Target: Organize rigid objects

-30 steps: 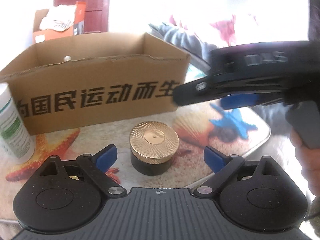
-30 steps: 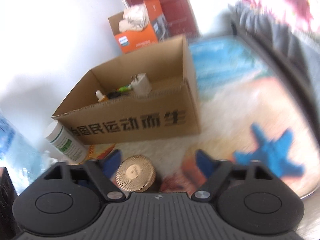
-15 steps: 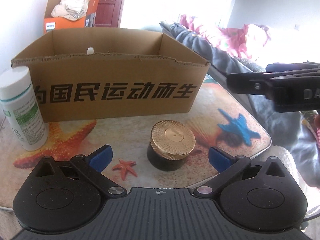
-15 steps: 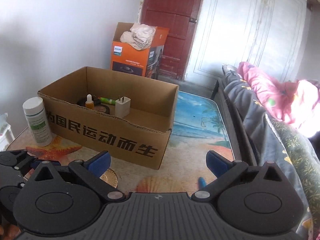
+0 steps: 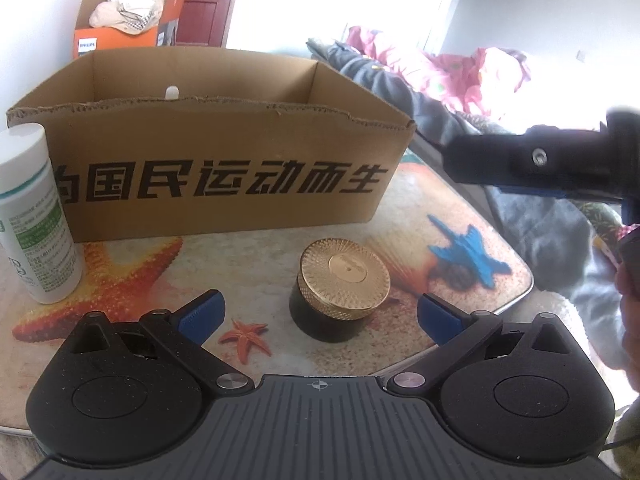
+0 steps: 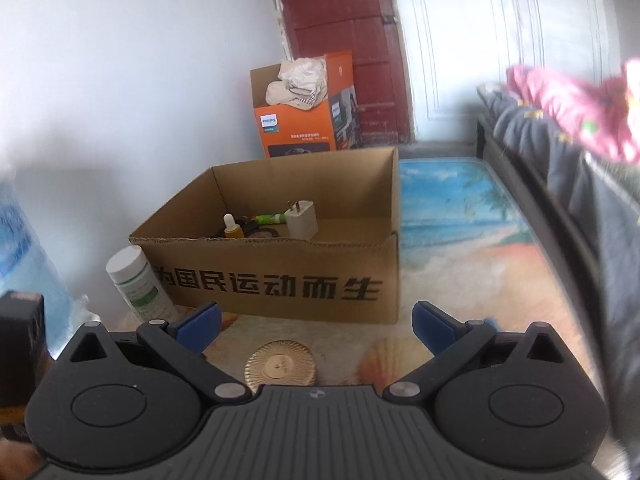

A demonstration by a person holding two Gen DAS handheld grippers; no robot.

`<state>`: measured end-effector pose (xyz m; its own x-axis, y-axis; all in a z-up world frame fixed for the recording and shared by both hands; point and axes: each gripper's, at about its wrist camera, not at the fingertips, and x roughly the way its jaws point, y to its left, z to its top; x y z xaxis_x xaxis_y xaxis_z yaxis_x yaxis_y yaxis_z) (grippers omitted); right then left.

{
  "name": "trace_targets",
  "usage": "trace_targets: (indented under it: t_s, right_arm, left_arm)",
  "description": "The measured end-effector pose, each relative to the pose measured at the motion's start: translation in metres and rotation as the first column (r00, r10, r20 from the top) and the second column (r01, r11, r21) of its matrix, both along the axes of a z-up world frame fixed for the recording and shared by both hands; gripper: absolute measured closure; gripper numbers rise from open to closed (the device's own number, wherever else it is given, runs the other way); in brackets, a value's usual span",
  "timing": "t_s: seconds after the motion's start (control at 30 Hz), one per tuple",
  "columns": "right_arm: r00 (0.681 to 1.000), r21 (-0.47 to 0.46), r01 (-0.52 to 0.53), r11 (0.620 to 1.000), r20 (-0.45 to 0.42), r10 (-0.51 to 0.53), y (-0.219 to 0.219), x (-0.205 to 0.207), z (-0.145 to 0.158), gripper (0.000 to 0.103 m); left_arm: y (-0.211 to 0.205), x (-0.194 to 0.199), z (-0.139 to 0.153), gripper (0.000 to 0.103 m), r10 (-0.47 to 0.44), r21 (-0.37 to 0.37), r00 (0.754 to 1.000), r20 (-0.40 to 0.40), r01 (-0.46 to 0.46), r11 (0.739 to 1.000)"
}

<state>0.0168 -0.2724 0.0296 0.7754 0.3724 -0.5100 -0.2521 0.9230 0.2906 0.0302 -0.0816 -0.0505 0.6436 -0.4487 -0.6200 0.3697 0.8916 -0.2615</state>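
At the left edge of the left wrist frame we see a white cylindrical plastic bottle with a green label standing upright on the table, just beside the open brown cardboard box with black printed characters. Low in the centre, the round dark jar with a ribbed gold metal lid sits in front of the box, ahead of our left gripper, whose blue pads stand wide apart with nothing pressed between them. In the right wrist frame our right gripper is likewise spread and empty, the jar's gold lid just below it.

We judge the slick lid could slip if the pads close on its rim rather than the jar's body, and either bottle or jar might clip the box's torn front wall.

The glossy tabletop printed with starfish and shells reflects window glare at upper right. A red door and an orange carton stand behind.
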Motion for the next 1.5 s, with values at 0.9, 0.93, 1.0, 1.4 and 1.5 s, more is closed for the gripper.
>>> trace_targets:
  t_s: [0.9,0.93,1.0,1.4,1.5]
  right_arm:
    - [0.98,0.16,-0.015,0.987,-0.192,0.046,0.004,0.027,-0.054,0.024]
    - [0.98,0.169,-0.015,0.985,-0.193,0.048,0.003,0.027,-0.054,0.028]
    - [0.98,0.192,-0.012,0.981,-0.195,0.05,0.0,0.027,-0.054,0.03]
    - [0.96,0.343,0.038,0.939,-0.272,0.061,-0.015,0.039,-0.078,0.055]
    - [0.955,0.361,0.053,0.931,-0.291,0.058,-0.017,0.041,-0.084,0.059]
  left_arm:
    - [-0.012,0.007,-0.01,0.0,0.061,0.173,0.998,-0.019,-0.057,0.983]
    - [-0.013,0.006,-0.009,0.0,0.06,0.175,0.998,-0.005,-0.058,0.983]
    - [-0.014,0.002,-0.007,0.0,0.045,0.169,0.999,0.02,-0.048,0.985]
    - [-0.043,-0.001,-0.005,0.023,-0.062,0.217,0.994,0.092,0.041,0.975]
    - [-0.046,0.003,-0.006,0.029,-0.065,0.218,0.994,0.092,0.043,0.975]
